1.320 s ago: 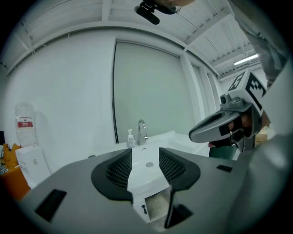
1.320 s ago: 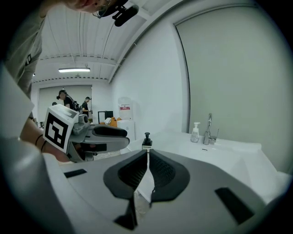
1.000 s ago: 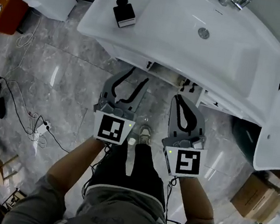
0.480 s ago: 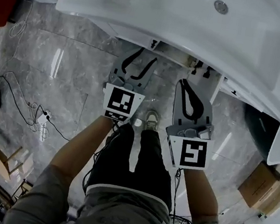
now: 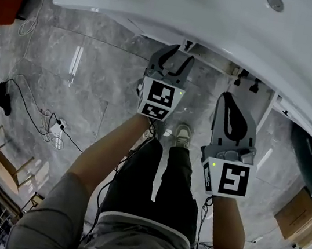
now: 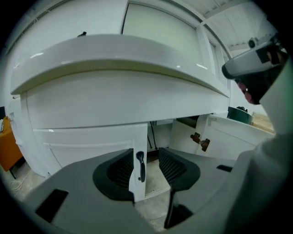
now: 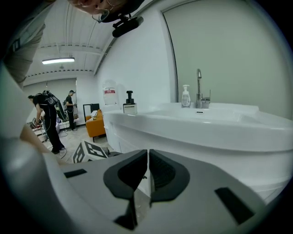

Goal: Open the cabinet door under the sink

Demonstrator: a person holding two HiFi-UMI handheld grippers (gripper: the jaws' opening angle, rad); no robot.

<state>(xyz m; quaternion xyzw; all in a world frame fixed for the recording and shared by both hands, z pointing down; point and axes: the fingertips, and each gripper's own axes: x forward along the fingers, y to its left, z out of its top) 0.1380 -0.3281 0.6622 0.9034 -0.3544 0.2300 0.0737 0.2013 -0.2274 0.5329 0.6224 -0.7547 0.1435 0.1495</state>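
I'm looking down at grey marble floor [image 5: 63,77] under the white sink [image 5: 219,19]. The left gripper [image 5: 176,51] (jaws wide) is now bracketing the cabinet door [image 6: 91,141] handle [image 6: 141,166], nearer than before. The right gripper [image 5: 229,97] is sitting closed.

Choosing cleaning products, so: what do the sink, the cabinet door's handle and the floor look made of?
The sink: likely glazed ceramic or cast resin, glossy white with sharp highlights. The door handle: probably metal, dark with a slight sheen; too small to be sure. The floor: polished grey stone or marble-look tile, veined, with joints and glare.
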